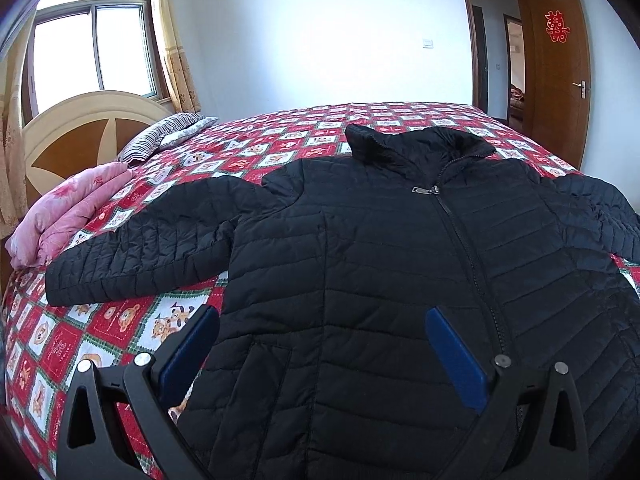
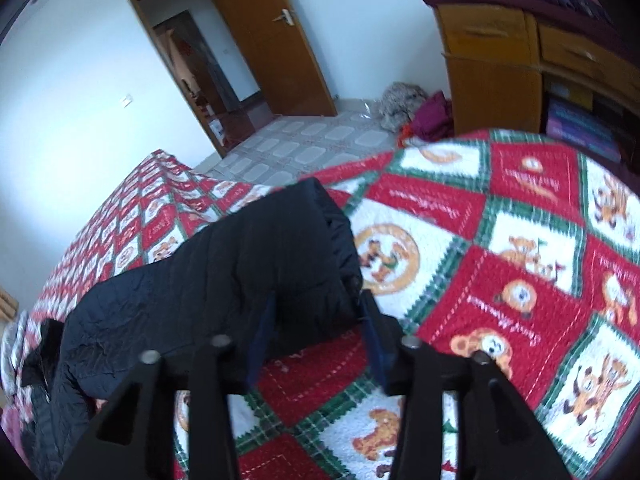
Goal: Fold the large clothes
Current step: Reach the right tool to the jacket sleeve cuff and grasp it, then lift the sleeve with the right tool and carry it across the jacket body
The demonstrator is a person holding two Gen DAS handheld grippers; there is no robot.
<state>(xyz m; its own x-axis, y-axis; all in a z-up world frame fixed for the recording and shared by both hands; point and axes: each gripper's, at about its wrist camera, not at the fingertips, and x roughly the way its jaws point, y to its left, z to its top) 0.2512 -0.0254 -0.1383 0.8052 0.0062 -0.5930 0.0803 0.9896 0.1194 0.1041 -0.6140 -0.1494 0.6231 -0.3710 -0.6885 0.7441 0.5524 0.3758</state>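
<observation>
A black quilted puffer jacket (image 1: 380, 264) lies flat and zipped on the bed, collar at the far side, both sleeves spread out. My left gripper (image 1: 322, 320) is open and hovers over the jacket's lower left front, holding nothing. In the right wrist view one sleeve (image 2: 240, 264) stretches across the quilt, its cuff at the near right. My right gripper (image 2: 320, 300) is open, its blue pads (image 2: 262, 340) on either side of the sleeve's end near the cuff, not closed on it.
The bed has a red, white and green bear-print quilt (image 1: 100, 328). A pink folded blanket (image 1: 76, 216) and a striped pillow (image 1: 164, 136) lie by the headboard. A wooden cabinet (image 2: 500, 64), a clothes pile on the floor (image 2: 416, 112) and an open door (image 2: 276, 40) are beyond the bed.
</observation>
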